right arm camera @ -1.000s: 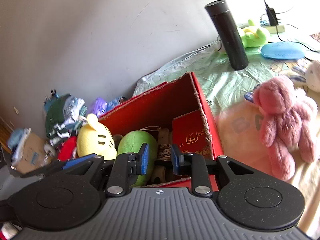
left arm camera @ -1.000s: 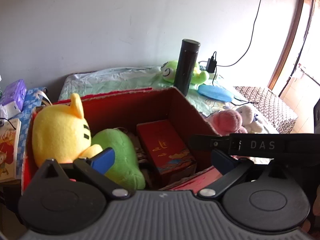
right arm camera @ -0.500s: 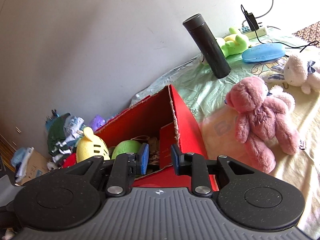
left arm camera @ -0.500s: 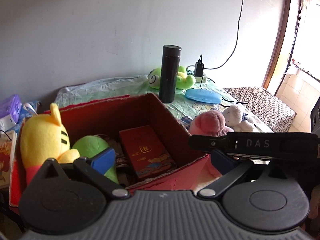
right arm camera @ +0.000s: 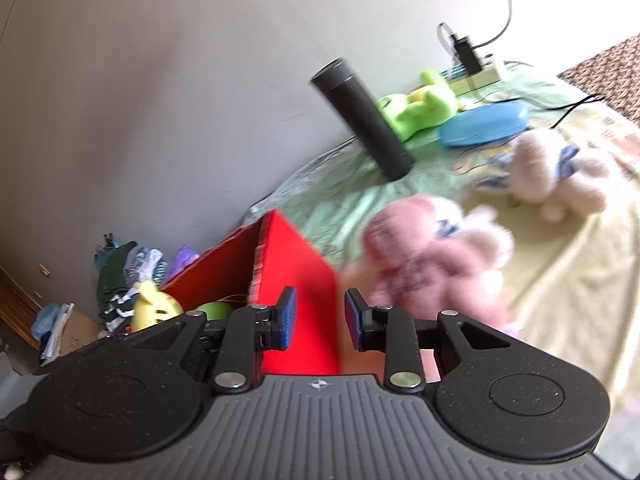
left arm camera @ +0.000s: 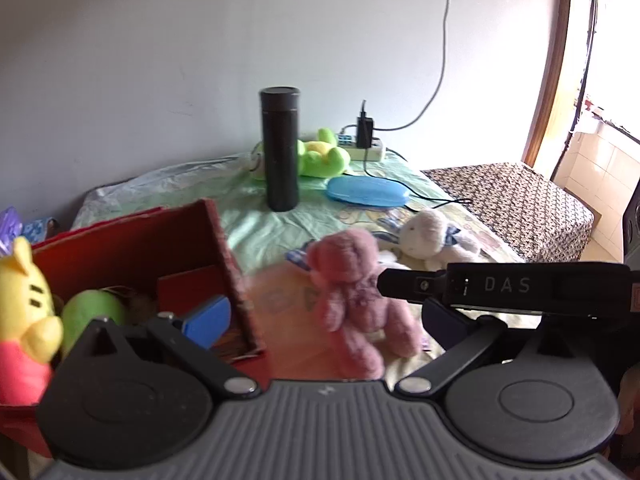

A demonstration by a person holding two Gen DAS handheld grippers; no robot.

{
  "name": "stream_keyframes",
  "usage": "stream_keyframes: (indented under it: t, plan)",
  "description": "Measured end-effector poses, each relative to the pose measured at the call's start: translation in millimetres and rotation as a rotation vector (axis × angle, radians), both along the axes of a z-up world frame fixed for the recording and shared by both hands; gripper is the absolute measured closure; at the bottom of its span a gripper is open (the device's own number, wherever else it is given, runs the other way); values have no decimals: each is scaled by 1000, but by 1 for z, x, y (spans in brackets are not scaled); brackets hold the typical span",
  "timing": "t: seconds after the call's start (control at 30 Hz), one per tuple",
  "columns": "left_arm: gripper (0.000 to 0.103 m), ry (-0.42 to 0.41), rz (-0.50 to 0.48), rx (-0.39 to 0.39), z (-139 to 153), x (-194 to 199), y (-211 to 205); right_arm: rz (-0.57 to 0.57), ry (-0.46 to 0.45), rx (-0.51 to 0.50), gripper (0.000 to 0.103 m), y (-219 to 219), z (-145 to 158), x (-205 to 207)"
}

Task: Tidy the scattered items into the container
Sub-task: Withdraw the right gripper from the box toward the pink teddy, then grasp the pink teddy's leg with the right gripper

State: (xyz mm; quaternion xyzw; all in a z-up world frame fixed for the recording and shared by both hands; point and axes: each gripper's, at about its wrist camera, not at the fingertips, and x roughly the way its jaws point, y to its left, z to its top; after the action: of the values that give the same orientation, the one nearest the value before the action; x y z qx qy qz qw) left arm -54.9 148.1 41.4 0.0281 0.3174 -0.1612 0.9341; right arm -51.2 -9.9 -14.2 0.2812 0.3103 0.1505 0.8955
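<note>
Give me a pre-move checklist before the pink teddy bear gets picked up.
1. Left hand-held gripper open and holding nothing: ok.
2. Right hand-held gripper holding nothing: ok; its opening is narrow next to the bear: not ok.
3. Pink teddy bear lies free on the bedsheet, outside the red box: ok.
4. White plush bunny lies close behind the bear; touching or apart: cannot tell.
5. Room in the box beside the yellow plush and green plush: cannot tell.

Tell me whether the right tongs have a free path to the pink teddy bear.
Probably yes. The right tongs are open and empty, and the pink teddy bear lies on bare bedding just ahead to their right, beside the red box, nothing between.
</note>
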Motion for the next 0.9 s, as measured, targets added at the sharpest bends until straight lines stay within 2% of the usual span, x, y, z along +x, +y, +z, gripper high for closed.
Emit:
stream_keyframes:
  t: [0.13,0.37,0.5,0.73,0.83,0.9]
  plan:
    - [1,33,-2,16,-9,8,-32,-2,28,-6,73,-32,-7,2]
    - [1,164,37,-22,-31,28,-66,41,78,-58,72,-66,-17,12]
    - [1,219,70,-11,-42,35,-82,65,96,-97,71,-79,-23,18]
    - [1,311,115,34,-69,48,-94,62,141,-124,70,-102,-35,30]
    - [1,345,149,25,-77,55,-90,69,153,-125,69,-106,-38,37]
    - [1,363,169,12,-81,60,-85,85,162,-122,63,-106,-41,44]
